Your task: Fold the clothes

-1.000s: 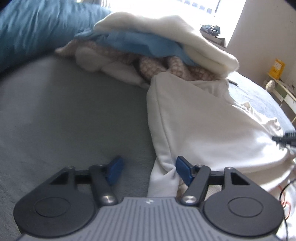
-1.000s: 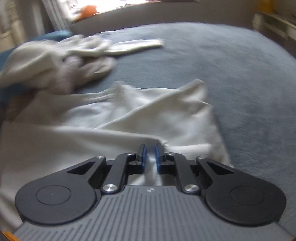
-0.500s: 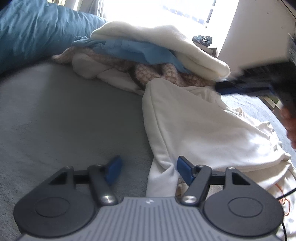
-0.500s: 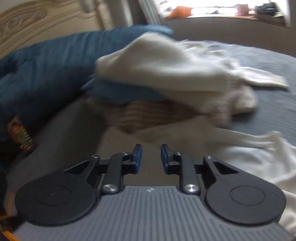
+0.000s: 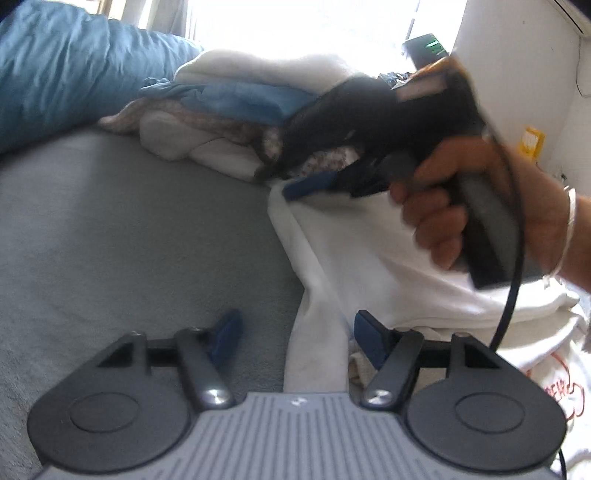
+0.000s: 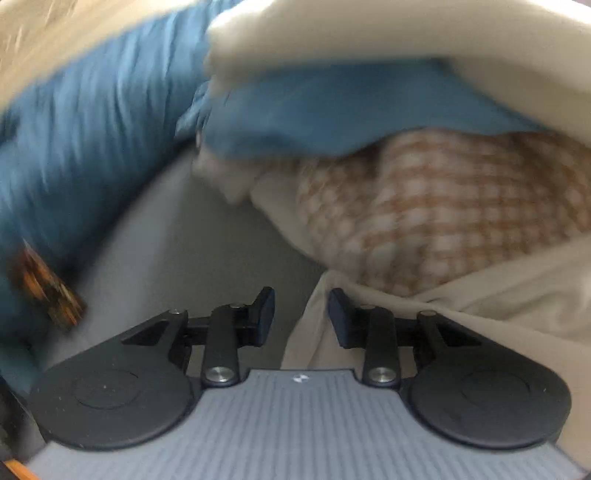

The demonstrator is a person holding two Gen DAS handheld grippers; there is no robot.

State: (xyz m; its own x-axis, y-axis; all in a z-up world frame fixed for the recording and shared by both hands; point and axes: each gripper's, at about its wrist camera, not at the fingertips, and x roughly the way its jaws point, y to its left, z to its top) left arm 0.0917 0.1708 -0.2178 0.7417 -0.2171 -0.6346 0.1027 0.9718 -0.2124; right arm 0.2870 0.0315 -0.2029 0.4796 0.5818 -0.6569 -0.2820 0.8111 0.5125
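A white garment (image 5: 369,258) lies spread on the grey bed cover (image 5: 129,240). My left gripper (image 5: 297,332) is open low over the garment's near edge, with a strip of the cloth between its fingers and untouched by the pads. My right gripper (image 5: 303,188), held in a person's hand (image 5: 461,206), reaches to the garment's far corner beside the pile. In the right wrist view, which is blurred, the right gripper (image 6: 301,310) has its jaws opening. The corner of the white garment (image 6: 517,306) lies between them, and the pads do not press on it.
A heap of clothes sits beyond the white garment: a checked piece (image 6: 443,206), a blue piece (image 6: 332,110) and a cream piece (image 6: 406,33) on top. A blue duvet (image 5: 55,74) bounds the left. A cable (image 5: 513,258) hangs from the right gripper.
The right gripper let go of the white garment's edge, opened, and swung left to the garment's far corner by the pile, coming into the left wrist view. The left gripper stayed put.
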